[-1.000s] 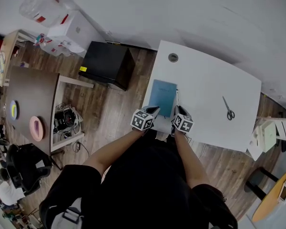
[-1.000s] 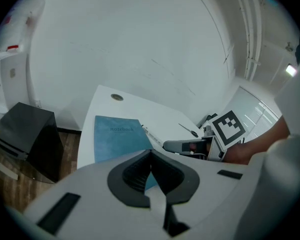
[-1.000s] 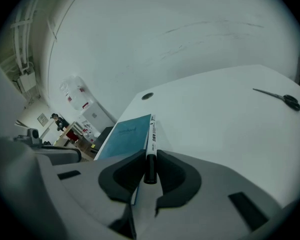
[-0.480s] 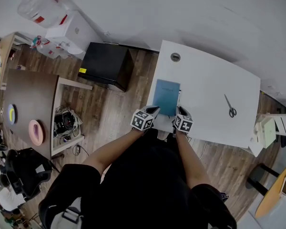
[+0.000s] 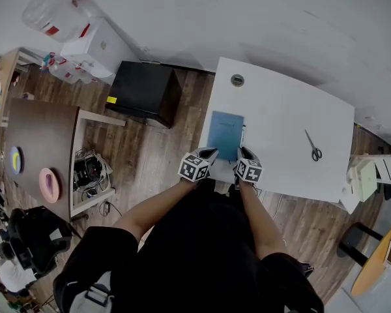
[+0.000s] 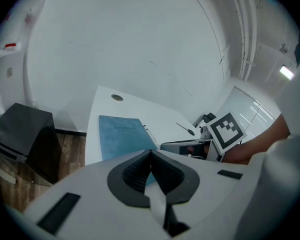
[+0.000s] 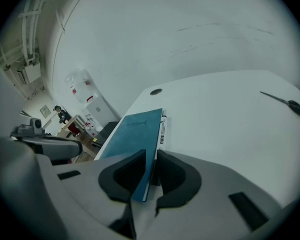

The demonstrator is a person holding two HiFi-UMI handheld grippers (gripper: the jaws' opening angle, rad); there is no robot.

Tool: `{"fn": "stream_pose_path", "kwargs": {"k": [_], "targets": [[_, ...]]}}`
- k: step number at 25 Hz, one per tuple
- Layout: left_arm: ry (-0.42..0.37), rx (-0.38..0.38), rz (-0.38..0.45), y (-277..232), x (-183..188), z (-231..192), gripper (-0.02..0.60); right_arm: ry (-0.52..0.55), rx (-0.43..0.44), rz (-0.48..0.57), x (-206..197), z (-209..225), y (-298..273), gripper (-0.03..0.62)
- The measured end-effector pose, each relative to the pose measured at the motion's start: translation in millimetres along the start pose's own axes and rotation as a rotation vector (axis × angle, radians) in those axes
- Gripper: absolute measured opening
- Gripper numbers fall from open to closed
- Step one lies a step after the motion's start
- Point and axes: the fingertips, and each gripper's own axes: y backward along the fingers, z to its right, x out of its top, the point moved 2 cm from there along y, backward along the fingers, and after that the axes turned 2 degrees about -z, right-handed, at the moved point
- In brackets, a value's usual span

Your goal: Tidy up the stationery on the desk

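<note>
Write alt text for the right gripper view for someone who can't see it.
The right gripper is closed on the near edge of a blue notebook on a white desk. A white pen lies along the notebook's right side, and scissors lie far right.

Bright even indoor light, fisheye edges, dark corners, left gripper slightly soft.

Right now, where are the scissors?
In the head view, the scissors lie alone on the right side of the white desk, far from the blue notebook.

Blk box on wood floor; pink dish on brown tbl.
</note>
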Motion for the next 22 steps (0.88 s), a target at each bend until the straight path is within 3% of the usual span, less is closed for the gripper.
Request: {"fn": "stream_pose_path", "kwargs": {"k": [4,9,17,22], "targets": [[-0.03,-0.027,-0.019,-13.4,3.8,12.4,0.014,0.013,-0.011,0.018,3.6,16.2,14.3,0.08],[-0.065,-0.04,-0.033,-42.8,14.2,37.3,0.014,-0.025,-0.055,0.048,7.1,66.9,43.5,0.08],[-0.072,-0.044,-0.022,-132.7,41.2,125.4,0.014,0.063,-0.1,0.063,28.0,191.9,108.6,0.08],[-0.045,-0.039,-0.022,-194.3,44.8,185.9,0.014,0.046,-0.111,0.066,36.8,276.2,144.8,0.08]]}}
